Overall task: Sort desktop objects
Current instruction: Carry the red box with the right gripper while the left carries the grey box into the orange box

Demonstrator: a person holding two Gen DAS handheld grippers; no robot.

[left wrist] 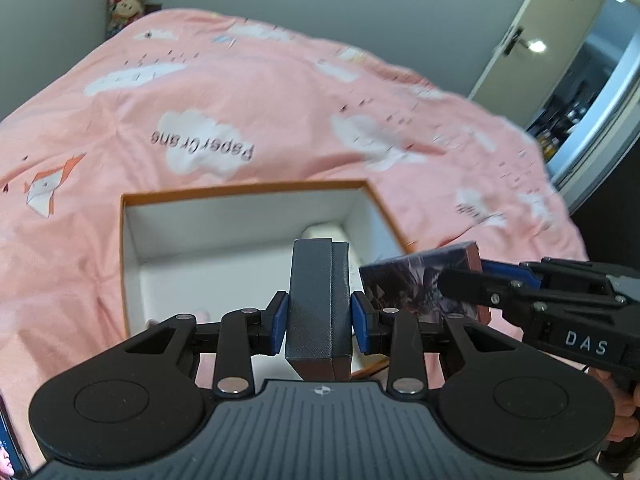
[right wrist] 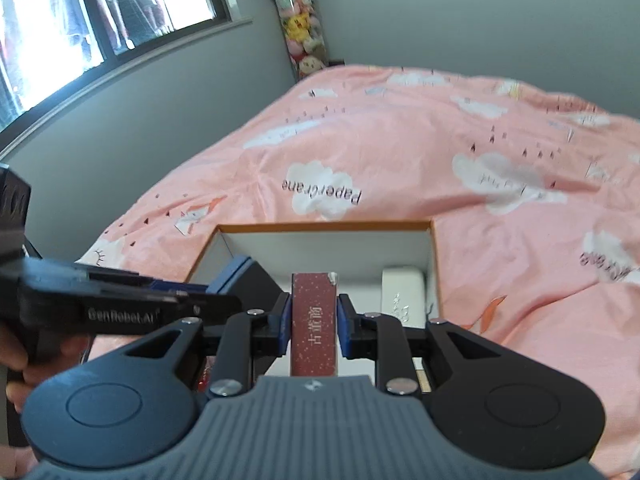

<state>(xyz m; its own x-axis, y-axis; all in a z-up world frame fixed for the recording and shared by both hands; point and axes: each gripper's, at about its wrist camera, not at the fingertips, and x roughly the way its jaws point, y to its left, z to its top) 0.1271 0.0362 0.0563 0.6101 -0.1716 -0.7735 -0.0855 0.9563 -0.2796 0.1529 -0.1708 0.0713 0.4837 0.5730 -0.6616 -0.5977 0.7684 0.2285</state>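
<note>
An open box with an orange rim [left wrist: 240, 194] and white inside lies on a pink bedspread; its rim also shows in the right wrist view [right wrist: 324, 226]. My left gripper [left wrist: 319, 316] is shut on a dark grey textured box [left wrist: 316, 300], held upright over the open box. My right gripper [right wrist: 314, 316] is shut on a dark red box with Chinese lettering [right wrist: 314, 320], also over the open box. That red box appears with dark printed art in the left wrist view [left wrist: 420, 284], just right of the grey box. A white case [right wrist: 402, 286] lies inside, at the right wall.
The pink bedspread with cloud prints [left wrist: 280, 112] surrounds the open box. Stuffed toys [right wrist: 302, 40] stand in the far corner. A window [right wrist: 80, 20] is at the left, an open door [left wrist: 560, 80] at the right. A screen edge [left wrist: 8, 452] shows at lower left.
</note>
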